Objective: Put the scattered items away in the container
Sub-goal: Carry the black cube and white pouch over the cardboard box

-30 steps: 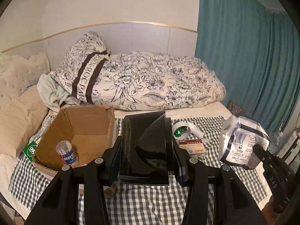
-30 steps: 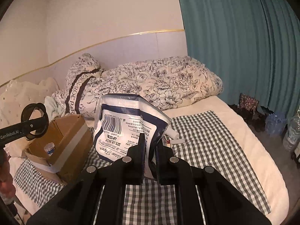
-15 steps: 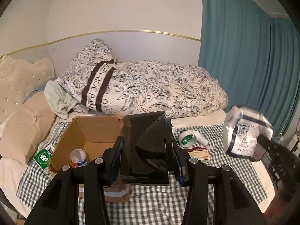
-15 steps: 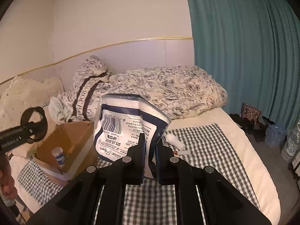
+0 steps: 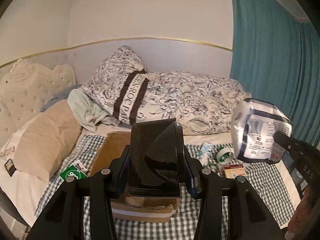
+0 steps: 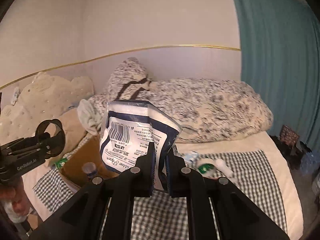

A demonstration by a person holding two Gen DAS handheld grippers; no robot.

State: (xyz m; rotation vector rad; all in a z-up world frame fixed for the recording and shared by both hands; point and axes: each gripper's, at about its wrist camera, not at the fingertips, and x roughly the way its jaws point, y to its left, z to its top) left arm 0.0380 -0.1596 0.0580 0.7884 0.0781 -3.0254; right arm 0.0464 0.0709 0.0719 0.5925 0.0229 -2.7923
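Observation:
My left gripper (image 5: 156, 158) is shut on a glossy black box (image 5: 154, 156) and holds it above the open cardboard box (image 5: 104, 156) on the checked cloth. My right gripper (image 6: 160, 160) is shut on a white and navy tissue pack (image 6: 128, 138), held in the air to the right of the cardboard box (image 6: 80, 160). The pack also shows in the left wrist view (image 5: 258, 134). A small blue-labelled bottle (image 6: 89, 170) stands inside the box.
On the checked cloth (image 5: 260, 182) lie a tape roll (image 5: 225, 155), a small red and tan carton (image 5: 234, 170) and a green packet (image 5: 72, 173). A floral duvet (image 5: 180, 100) and pillows line the wall. Teal curtain (image 5: 276, 70) on the right.
Both grippers have risen with their loads. The left gripper has shifted over the cardboard box, which now lies mostly hidden behind the black box. The tissue pack has moved up and left.

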